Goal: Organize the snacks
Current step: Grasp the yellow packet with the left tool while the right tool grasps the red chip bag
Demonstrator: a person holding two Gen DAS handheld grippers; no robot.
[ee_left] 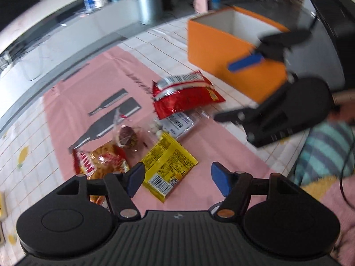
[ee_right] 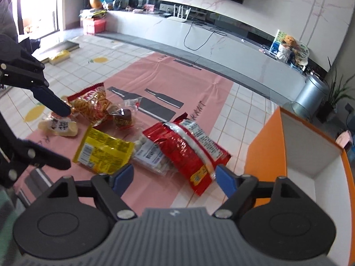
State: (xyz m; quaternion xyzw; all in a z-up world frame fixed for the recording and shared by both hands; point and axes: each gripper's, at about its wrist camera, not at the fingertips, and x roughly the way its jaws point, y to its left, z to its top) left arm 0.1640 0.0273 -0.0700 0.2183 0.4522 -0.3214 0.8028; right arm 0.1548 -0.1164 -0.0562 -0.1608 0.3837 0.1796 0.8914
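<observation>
Several snack packs lie in a loose pile on a pink mat (ee_left: 199, 150). A red bag (ee_left: 184, 93) (ee_right: 188, 146) lies nearest the open orange box (ee_left: 233, 53) (ee_right: 277, 150). A clear white-label pack (ee_left: 179, 122) lies partly under it. A yellow packet (ee_left: 168, 164) (ee_right: 104, 150), an orange-red snack bag (ee_left: 102, 161) (ee_right: 93, 106) and a dark round sweet in clear wrap (ee_left: 127, 136) (ee_right: 122, 117) lie beside it. My left gripper (ee_left: 177, 179) is open and empty above the yellow packet. My right gripper (ee_right: 173, 177) is open and empty above the red bag's near end.
The mat lies on a white tiled cloth (ee_right: 244, 110). A pale wrapped snack (ee_right: 60, 126) lies at the mat's left edge. A low TV cabinet (ee_right: 221, 37), a metal bin (ee_right: 310, 93) and plants stand behind. The orange box looks empty inside.
</observation>
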